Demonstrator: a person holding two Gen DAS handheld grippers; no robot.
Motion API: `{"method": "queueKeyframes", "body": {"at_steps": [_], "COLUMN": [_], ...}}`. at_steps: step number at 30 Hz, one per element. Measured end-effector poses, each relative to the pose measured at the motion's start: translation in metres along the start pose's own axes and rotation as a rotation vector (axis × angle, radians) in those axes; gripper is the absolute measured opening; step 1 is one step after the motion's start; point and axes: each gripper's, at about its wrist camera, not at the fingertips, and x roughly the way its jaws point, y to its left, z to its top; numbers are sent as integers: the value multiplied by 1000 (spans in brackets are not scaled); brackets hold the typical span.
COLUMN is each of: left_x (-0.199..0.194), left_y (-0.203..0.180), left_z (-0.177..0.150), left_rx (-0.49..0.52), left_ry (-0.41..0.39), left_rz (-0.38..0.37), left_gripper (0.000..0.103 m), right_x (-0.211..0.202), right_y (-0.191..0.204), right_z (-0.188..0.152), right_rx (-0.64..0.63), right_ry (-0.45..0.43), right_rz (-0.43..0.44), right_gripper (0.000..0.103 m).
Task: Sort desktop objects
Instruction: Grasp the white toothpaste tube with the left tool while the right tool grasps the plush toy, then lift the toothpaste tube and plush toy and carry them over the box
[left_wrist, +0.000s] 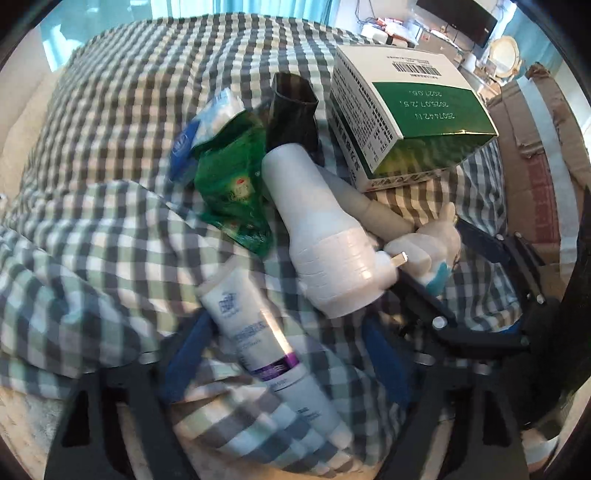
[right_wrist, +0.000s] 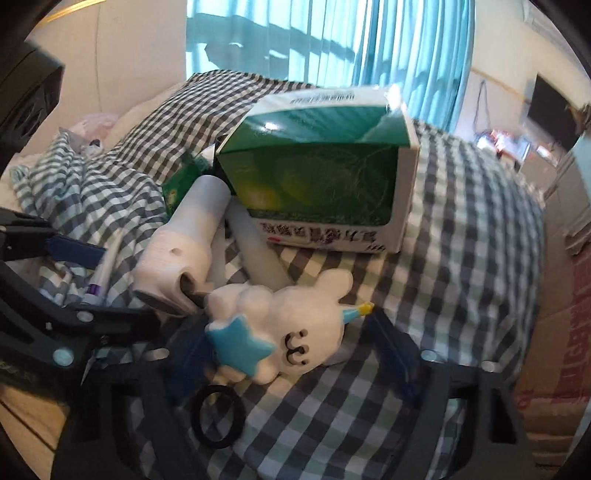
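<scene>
A white tube with a purple band (left_wrist: 258, 332) lies on the checked cloth (left_wrist: 110, 166), between the blue fingers of my left gripper (left_wrist: 284, 328). That gripper is open, with a gap showing beside its right finger (left_wrist: 384, 354). A white plush toy with a blue star (right_wrist: 291, 325) lies between the fingers of my right gripper (right_wrist: 280, 328), which is open and stands close on both sides of it. Just behind, a white hair dryer (left_wrist: 325, 236) with a black nozzle (left_wrist: 291, 107) leans against a green and white box (left_wrist: 406, 110). The right wrist view shows the left gripper (right_wrist: 92, 295) around the tube (right_wrist: 99, 280).
A green packet (left_wrist: 232, 184) and a blue and white packet (left_wrist: 207, 125) lie left of the dryer. A black hair tie (right_wrist: 218, 417) rests on the cloth near the right gripper's base. A cardboard box (left_wrist: 535, 147) stands at the right. Blue curtains (right_wrist: 332, 40) hang behind.
</scene>
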Motion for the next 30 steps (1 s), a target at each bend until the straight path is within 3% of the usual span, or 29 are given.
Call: {"method": "queueKeyframes", "body": {"at_steps": [2,4,7,18,23,30], "left_x": [-7,-13,-19,-56,-63,-81], "left_y": [7,14,12,24,-7,-17], "left_z": [0,0,-1,6,20,33], "left_rx": [-17,-32,-7,5,47,84], "left_ry": [-16,-35,-48,-161,-235,-355], "left_rz": [12,-38,-12,-6,-37,-44], "left_gripper": [34,28,19,14,12,10], "right_x": [-4,-8,-13,-49,-66,-88], "right_y": [-6,-12,-20,-29,-31,-29], "right_z": [0,0,1,15,22,30], "right_rx": [25,57,86,107,124,127], "right_ry": [-6,-13,-26,-134,-189,-250], "right_rz": [18,30,44,15,18,11], "right_gripper": [78,78,78,78,78,78]}}
